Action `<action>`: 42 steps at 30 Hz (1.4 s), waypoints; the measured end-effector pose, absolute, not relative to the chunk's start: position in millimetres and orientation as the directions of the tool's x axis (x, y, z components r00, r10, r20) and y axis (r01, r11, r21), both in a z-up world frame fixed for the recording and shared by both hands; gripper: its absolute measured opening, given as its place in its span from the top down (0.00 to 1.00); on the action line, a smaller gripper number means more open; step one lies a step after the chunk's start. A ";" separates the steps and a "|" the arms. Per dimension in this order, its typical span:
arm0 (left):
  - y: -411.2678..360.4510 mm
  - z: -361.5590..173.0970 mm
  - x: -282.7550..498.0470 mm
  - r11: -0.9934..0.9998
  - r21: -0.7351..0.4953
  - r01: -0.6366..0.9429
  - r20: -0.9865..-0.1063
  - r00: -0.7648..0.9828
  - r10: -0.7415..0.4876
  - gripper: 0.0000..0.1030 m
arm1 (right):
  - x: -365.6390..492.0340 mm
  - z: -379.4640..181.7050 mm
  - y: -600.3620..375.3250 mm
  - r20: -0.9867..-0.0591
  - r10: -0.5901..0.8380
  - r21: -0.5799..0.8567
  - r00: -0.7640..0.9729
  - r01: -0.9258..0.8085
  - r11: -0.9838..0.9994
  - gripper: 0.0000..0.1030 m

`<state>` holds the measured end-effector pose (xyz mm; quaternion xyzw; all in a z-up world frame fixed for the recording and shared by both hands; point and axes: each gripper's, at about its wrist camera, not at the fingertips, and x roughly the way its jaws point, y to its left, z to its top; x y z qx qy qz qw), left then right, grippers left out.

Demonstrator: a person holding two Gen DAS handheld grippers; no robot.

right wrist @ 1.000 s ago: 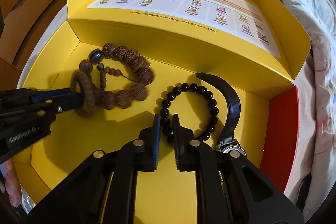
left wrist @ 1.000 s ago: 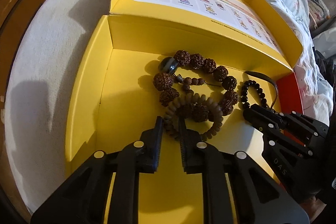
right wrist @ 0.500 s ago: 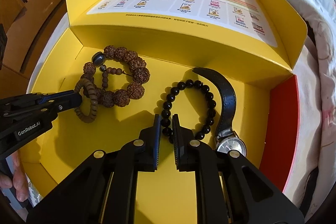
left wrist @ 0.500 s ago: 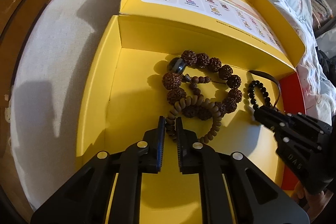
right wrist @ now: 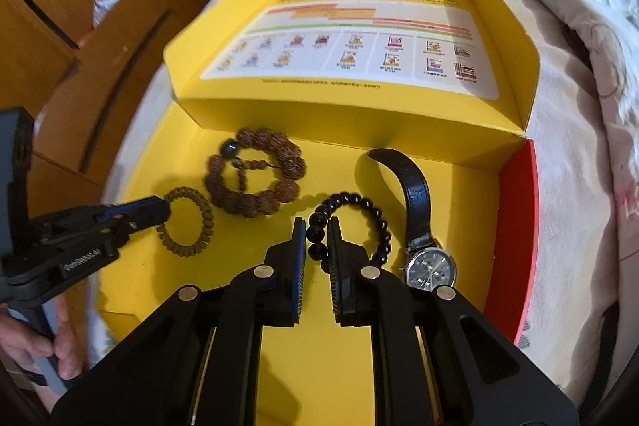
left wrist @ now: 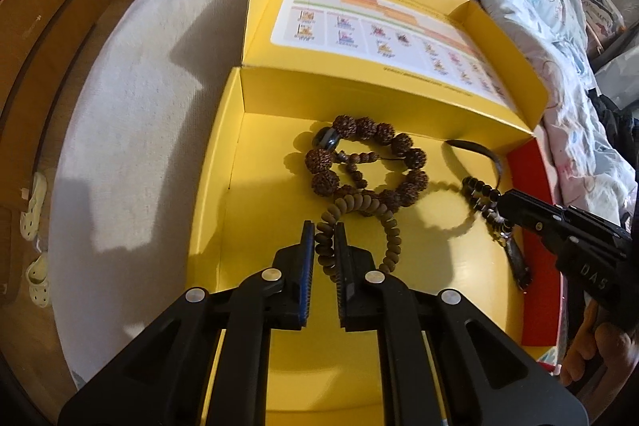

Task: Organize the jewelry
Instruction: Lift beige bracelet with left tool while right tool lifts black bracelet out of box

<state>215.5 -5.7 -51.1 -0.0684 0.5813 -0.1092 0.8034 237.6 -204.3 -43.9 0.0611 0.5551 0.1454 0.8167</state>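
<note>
Left wrist view: left gripper clamped narrow on the olive disc-bead bracelet, pinching its near-left side; the rest of the loop hangs out right and far, its far edge overlapping the big brown seed-bead bracelet. That one lies on the floor of the yellow box, toward the far wall. Right gripper comes in from the right edge, tips closed on the black bead bracelet; beads blurred. Black watch strap curves behind it near the red side flap. Open lid with printed sheet lies flat on the far side; box sits on a bed with a pale cover. Right wrist view: right gripper holds the black bead bracelet at its near-left beads, jaws narrow, loop extending right. Wristwatch just right of it, dial near, strap arcing far. Left gripper enters from the left, gripping the olive disc-bead bracelet. Brown seed-bead bracelet rests flat just beyond, between the two held loops. A hand grips the left tool's handle at the near-left edge.
</note>
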 end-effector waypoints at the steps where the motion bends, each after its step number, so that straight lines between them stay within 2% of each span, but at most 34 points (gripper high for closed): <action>1: -5.4 -47.8 213.6 0.966 -0.239 0.098 -0.917 0.305 -0.258 0.91 | 237.4 -41.7 -205.4 -0.886 0.310 0.268 0.344 -0.166 0.949 0.88; 7: -5.2 -27.2 202.0 0.962 -0.246 0.115 -0.904 0.331 -0.271 0.91 | 227.1 -20.9 -218.2 -0.855 0.360 0.324 0.372 -0.157 0.933 0.91; 10: -6.1 -21.5 198.0 0.962 -0.245 0.118 -0.901 0.339 -0.271 0.91 | 220.0 -17.6 -210.2 -0.871 0.330 0.280 0.363 -0.185 0.942 0.91; 14: -9.6 -22.7 193.9 0.968 -0.224 0.117 -0.907 0.337 -0.251 0.91 | 215.4 -38.1 -185.1 -0.919 0.221 0.149 0.325 -0.233 0.961 0.90; 18: -11.1 -29.2 193.8 0.973 -0.200 0.112 -0.916 0.330 -0.226 0.91 | 218.4 -57.1 -171.6 -0.939 0.101 0.020 0.329 -0.238 0.971 0.84; 25: -11.0 -40.7 197.9 0.979 -0.173 0.105 -0.929 0.313 -0.198 0.91 | 227.1 -82.3 -167.4 -0.955 0.030 -0.041 0.296 -0.231 0.972 0.82; 31: -12.2 -46.1 198.3 0.981 -0.160 0.109 -0.934 0.306 -0.186 0.91 | 233.3 -93.0 -168.8 -0.959 -0.002 -0.068 0.285 -0.219 0.973 0.81; 35: -12.1 -46.5 198.4 0.981 -0.160 0.108 -0.934 0.305 -0.186 0.91 | 236.6 -101.6 -170.2 -0.963 -0.026 -0.086 0.269 -0.212 0.973 0.64; 36: -13.0 -46.5 198.1 0.981 -0.159 0.108 -0.934 0.306 -0.185 0.91 | 236.2 -101.3 -170.4 -0.962 -0.025 -0.084 0.271 -0.209 0.974 0.63; 40: -14.6 -47.3 197.9 0.981 -0.157 0.110 -0.934 0.305 -0.184 0.91 | 238.4 -102.5 -177.5 -0.967 0.008 -0.040 0.254 -0.181 0.983 0.63; 42: -14.9 -47.5 197.9 0.982 -0.154 0.110 -0.936 0.303 -0.181 0.91 | 238.1 -103.3 -178.1 -0.970 0.006 -0.039 0.244 -0.182 0.982 0.67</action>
